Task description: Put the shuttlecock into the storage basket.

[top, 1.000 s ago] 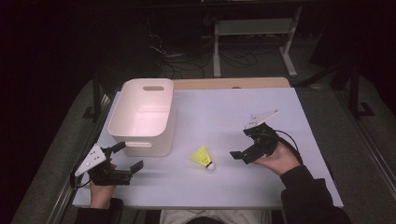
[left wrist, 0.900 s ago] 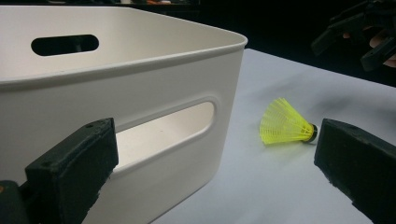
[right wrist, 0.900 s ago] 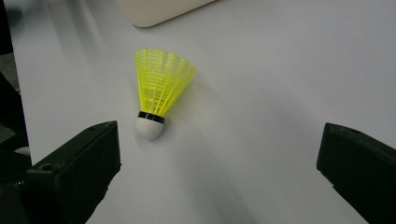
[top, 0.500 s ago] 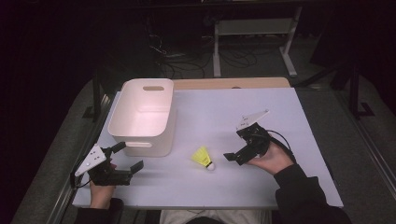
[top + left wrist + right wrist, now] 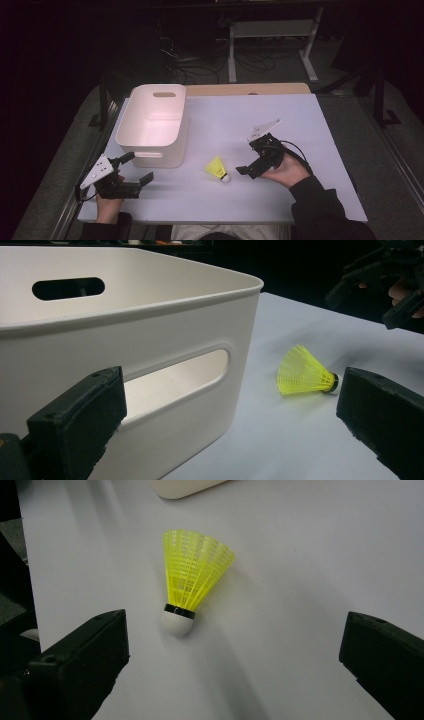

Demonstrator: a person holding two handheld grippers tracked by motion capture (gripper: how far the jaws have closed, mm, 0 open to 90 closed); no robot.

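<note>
Jaws of right gripper (image 5: 248,165) spread wide, empty, near shuttlecock (image 5: 192,581); white bin (image 5: 182,487) cut off.

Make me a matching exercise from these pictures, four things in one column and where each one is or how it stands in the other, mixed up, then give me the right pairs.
Things:
1. shuttlecock
2. white bin
3. right gripper
4. left gripper

Places or states:
A. open, at the table's near left corner, close to the bin's slotted wall
B. lying on its side on the white table top
C. open, jaws pointing at the cork end of the yellow thing
D. standing at the left of the table, nothing inside

Pairs: 1-B, 2-D, 3-C, 4-A
</note>
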